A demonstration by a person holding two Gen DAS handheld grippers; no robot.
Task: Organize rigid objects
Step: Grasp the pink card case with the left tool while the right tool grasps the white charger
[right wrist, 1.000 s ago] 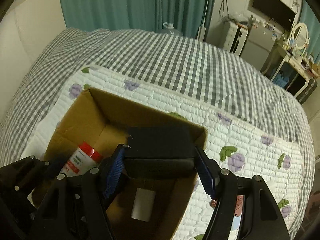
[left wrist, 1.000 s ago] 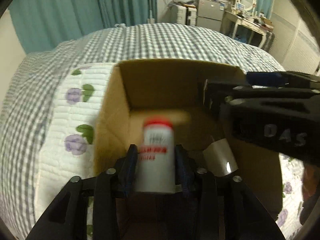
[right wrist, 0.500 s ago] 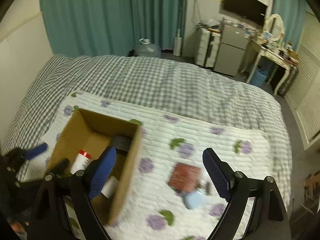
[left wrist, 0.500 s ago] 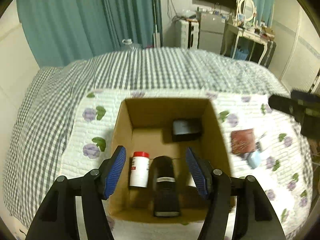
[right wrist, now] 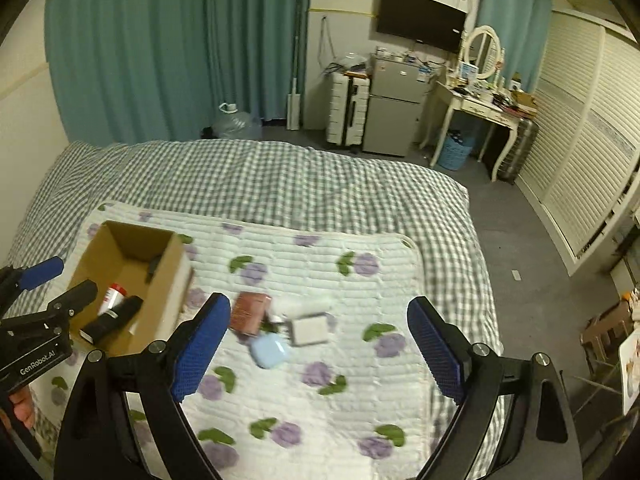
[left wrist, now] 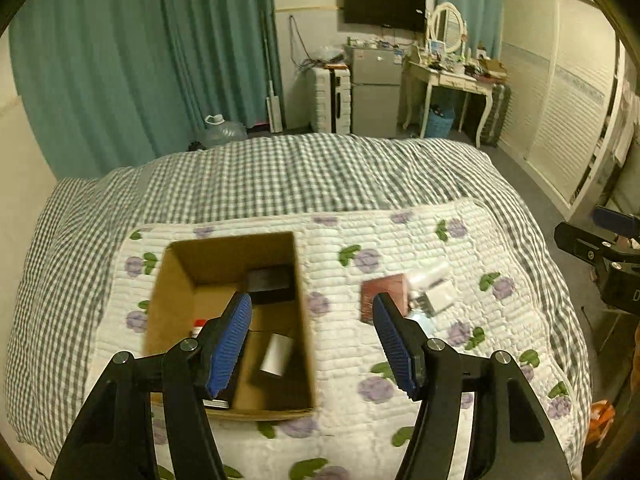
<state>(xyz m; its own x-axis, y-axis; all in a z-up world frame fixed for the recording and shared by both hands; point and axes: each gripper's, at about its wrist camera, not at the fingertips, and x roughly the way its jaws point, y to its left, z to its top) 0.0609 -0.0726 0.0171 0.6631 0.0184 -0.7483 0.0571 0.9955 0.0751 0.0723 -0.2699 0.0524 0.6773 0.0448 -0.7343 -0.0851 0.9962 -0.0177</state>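
An open cardboard box (left wrist: 168,280) (right wrist: 92,252) sits on a quilted floral mat on the bed. It holds a red-capped white bottle (right wrist: 114,296), a long black device (right wrist: 116,316), a black box (left wrist: 268,282) and a small white block (left wrist: 276,354). On the mat to its right lie a brown box (left wrist: 382,292) (right wrist: 250,312), a white box (right wrist: 310,330), a light blue case (right wrist: 268,350) and a white roll (left wrist: 430,274). My left gripper (left wrist: 312,340) is open and empty, high above the box's right edge. My right gripper (right wrist: 318,348) is open and empty above the loose items.
A grey checked bedspread (right wrist: 260,176) covers the bed. Beyond it stand teal curtains (left wrist: 120,60), a water jug (right wrist: 234,122), a small fridge (right wrist: 394,108) and a dressing table (right wrist: 476,100). Floor lies to the right of the bed.
Both grippers let go of their objects in the box, opened, and rose away. The bottle and black box now lie in the box. The right gripper has swung right over the loose items.
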